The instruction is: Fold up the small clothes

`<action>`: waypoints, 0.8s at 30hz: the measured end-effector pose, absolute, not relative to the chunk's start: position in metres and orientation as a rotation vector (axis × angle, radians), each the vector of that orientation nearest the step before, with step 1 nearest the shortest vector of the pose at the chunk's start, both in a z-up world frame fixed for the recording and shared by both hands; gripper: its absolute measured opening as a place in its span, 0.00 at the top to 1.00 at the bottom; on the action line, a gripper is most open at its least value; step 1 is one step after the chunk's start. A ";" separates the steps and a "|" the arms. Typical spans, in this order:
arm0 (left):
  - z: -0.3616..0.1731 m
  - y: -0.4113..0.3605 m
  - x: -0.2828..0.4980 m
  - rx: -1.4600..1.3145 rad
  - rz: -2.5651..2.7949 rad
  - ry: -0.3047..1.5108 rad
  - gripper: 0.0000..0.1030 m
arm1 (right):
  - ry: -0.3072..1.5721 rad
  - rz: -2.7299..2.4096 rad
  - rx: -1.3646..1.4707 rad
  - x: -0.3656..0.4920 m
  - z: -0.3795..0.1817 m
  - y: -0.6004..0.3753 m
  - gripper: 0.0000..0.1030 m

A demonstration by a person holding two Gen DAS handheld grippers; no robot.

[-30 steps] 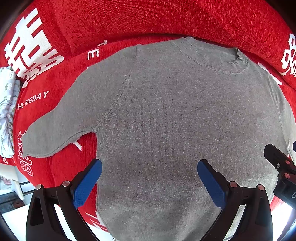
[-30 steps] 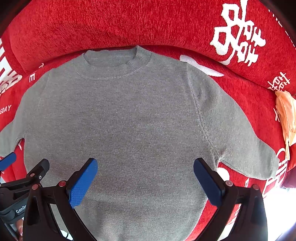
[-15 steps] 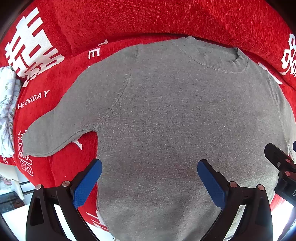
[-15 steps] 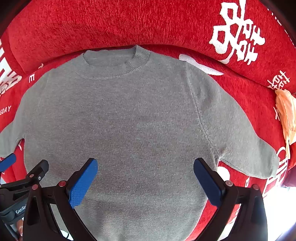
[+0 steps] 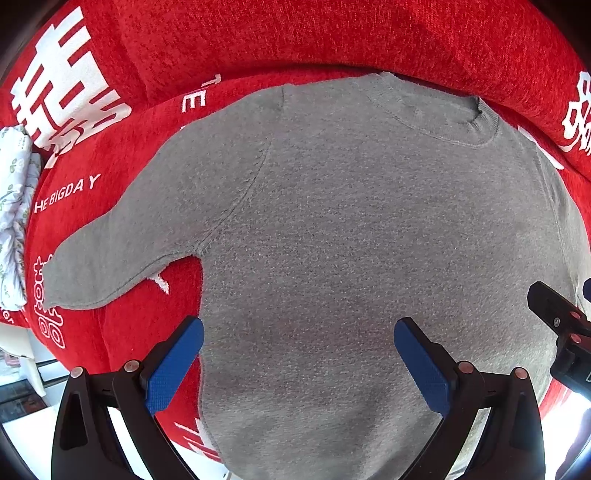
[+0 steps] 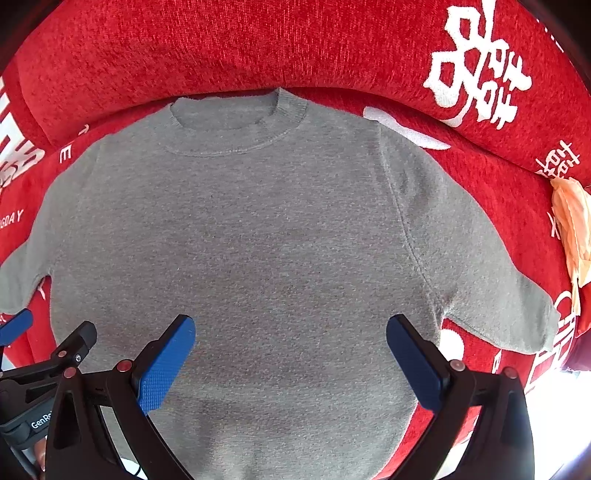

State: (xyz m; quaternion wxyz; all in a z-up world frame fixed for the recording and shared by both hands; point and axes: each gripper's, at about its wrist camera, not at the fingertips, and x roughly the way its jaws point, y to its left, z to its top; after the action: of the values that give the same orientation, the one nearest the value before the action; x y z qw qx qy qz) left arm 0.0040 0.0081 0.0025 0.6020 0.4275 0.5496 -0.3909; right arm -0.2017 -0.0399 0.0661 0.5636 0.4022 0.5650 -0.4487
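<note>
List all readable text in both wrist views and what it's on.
"HE BIGDAY": white print on the red sofa cover, first letter hidden.
"GenR": left gripper body in the right wrist view, cut off.
Large white Chinese character: sofa backrest.
Other white lettering: partial, unreadable.
Grey sweater: no text.

A grey sweater (image 5: 332, 240) is spread flat on a red cover (image 5: 140, 325). The left gripper (image 5: 298, 354) is held wide open above its lower body.
</note>
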 end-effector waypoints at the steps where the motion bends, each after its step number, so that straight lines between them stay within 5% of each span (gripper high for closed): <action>1: 0.002 0.009 0.006 0.986 -0.908 1.276 0.00 | 1.333 -1.055 0.942 -0.200 0.066 -0.039 0.00; 24: -0.002 0.026 0.047 0.935 -0.890 1.215 0.00 | 1.344 -1.028 0.918 -0.170 0.066 -0.033 0.00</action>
State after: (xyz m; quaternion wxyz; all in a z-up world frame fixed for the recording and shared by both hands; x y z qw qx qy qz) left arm 0.0467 0.0263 -0.0024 0.6324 0.4085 0.5309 -0.3891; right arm -0.1695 -0.0333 0.0663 0.5716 0.3913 0.5728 -0.4383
